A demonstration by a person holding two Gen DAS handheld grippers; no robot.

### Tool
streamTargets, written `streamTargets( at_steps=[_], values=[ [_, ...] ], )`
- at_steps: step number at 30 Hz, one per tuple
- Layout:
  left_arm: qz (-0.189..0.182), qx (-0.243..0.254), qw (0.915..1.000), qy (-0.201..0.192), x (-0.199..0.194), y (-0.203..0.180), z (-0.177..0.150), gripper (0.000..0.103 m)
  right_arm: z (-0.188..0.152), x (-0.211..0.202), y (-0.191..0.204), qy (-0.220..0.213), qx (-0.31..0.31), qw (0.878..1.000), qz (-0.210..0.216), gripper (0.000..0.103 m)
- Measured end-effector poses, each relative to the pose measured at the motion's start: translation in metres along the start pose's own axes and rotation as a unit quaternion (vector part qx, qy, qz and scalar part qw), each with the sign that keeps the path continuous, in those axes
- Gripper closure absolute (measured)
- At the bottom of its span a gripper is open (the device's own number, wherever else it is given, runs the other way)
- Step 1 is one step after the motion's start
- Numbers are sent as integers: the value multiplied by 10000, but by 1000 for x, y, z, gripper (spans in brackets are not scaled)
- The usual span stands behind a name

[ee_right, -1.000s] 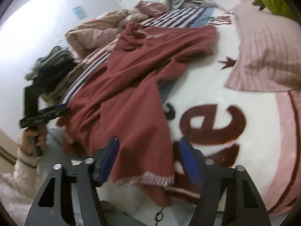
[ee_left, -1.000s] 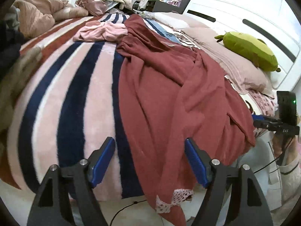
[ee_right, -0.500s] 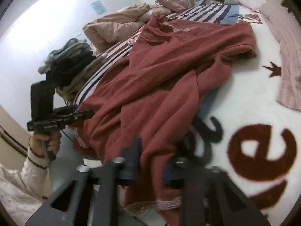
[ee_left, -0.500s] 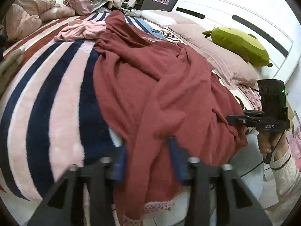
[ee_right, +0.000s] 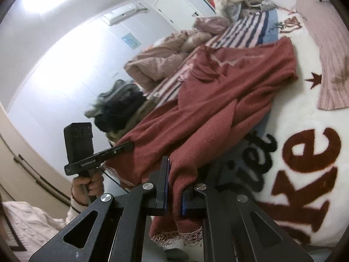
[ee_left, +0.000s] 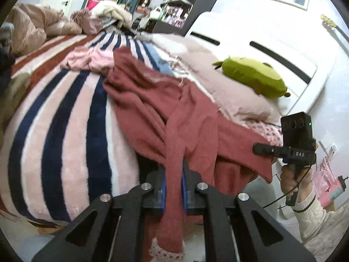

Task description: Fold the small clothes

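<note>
A dark red knit garment (ee_left: 157, 100) with a lace hem lies crumpled across the bed; it also shows in the right wrist view (ee_right: 218, 100). My left gripper (ee_left: 173, 187) is shut on one lower corner of it, the lace hem (ee_left: 165, 251) hanging below the jaws. My right gripper (ee_right: 174, 192) is shut on the other lower corner, with its lace edge (ee_right: 178, 235) hanging down. Each gripper shows in the other's view: the right one (ee_left: 261, 148) at the bed's edge, the left one (ee_right: 126, 147) likewise.
A striped pink, navy and red blanket (ee_left: 54, 120) covers the bed. A pink garment (ee_left: 87, 59) lies behind the red one. A green plush toy (ee_left: 253, 76) rests on a pillow by the white headboard. A white blanket with brown letters (ee_right: 305, 152) lies at right. Piled clothes (ee_right: 122, 107) sit at the far side.
Both grippers moved in to the garment's hanging lower edge and closed on it. They were open a second ago. The hem is now lifted a little off the bed's edge.
</note>
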State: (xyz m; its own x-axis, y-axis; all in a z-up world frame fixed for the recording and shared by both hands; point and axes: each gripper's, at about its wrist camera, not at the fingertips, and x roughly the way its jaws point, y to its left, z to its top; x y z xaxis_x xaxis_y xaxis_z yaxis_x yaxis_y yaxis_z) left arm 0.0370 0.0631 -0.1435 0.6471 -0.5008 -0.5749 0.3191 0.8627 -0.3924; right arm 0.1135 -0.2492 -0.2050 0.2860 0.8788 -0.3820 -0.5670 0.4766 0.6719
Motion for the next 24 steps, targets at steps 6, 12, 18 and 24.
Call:
streamTargets(
  at_steps=[6,12,18,24],
  values=[
    [-205,177,9983,-514,-46,-22,11,96,6,-26,35,-377,-179,9989,235,100],
    [257,383,9964,-711,-42,-21,46,97,42,-34,34,-668,-133,9975,-171,100],
    [922,474,9938,-414,26,16,117,97,116,-9,-20,-483,73,9916,-1195,100],
    [1526,356,9864,500,142,77,165,96,171,45,-100,139,340,9771,-2095,100]
  ],
)
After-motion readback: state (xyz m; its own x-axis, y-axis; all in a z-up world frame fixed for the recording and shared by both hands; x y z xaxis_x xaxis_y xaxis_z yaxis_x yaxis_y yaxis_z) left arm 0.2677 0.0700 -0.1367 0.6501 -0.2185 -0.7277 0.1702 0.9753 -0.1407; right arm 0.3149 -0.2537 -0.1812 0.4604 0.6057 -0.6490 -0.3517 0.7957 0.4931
